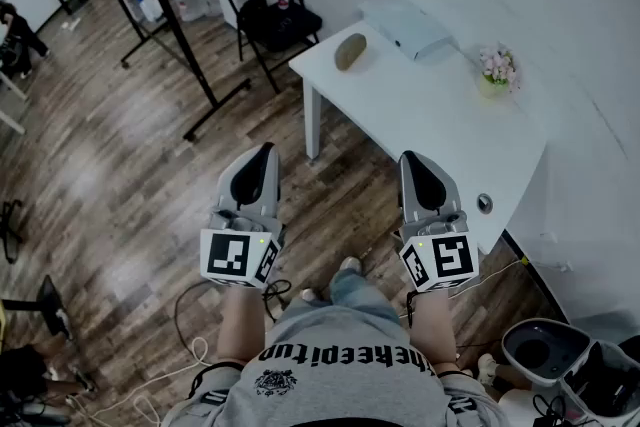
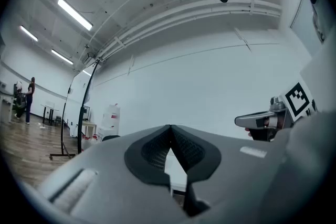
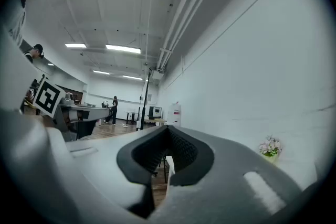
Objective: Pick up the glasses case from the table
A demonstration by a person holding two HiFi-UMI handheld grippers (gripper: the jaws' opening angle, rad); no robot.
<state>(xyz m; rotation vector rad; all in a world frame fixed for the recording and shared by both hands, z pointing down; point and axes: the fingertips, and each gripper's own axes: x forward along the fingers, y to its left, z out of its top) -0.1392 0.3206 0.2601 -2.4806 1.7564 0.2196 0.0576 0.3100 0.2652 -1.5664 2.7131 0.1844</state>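
- Left gripper (image 1: 265, 151) is clenched on nothing: its own view shows the two jaws meeting at the tip, with only bare wall beyond them.
- Right gripper (image 1: 408, 158) is likewise closed and empty. Its view shows the jaws pressed together, with a strip of floor seen through the notch behind the tips.
- Glasses case (image 1: 350, 51), a brownish oval, lies on the white table (image 1: 430, 115) well ahead of both grippers, a little left of the right gripper's line and near the table's far corner. Nothing touches it.
- Ahead of the case and to its right sits a flat white box (image 1: 405, 27). A small pot of flowers (image 1: 497, 68) stands ahead of the right gripper and off to its right. A black folding chair (image 1: 270, 10) stands far ahead of the left gripper, beside the table's far corner.
- Progress, as I judge it: nothing of the task is done yet. The approach, the opening of a gripper, the grasp and the lift are all left.
- Pose: both grippers are held side by side in front of the person's body, about level and pointing forward. The left one is over the wooden floor (image 1: 120, 165) and the right one is close by the table's near edge. The right looks the better placed to reach the case.
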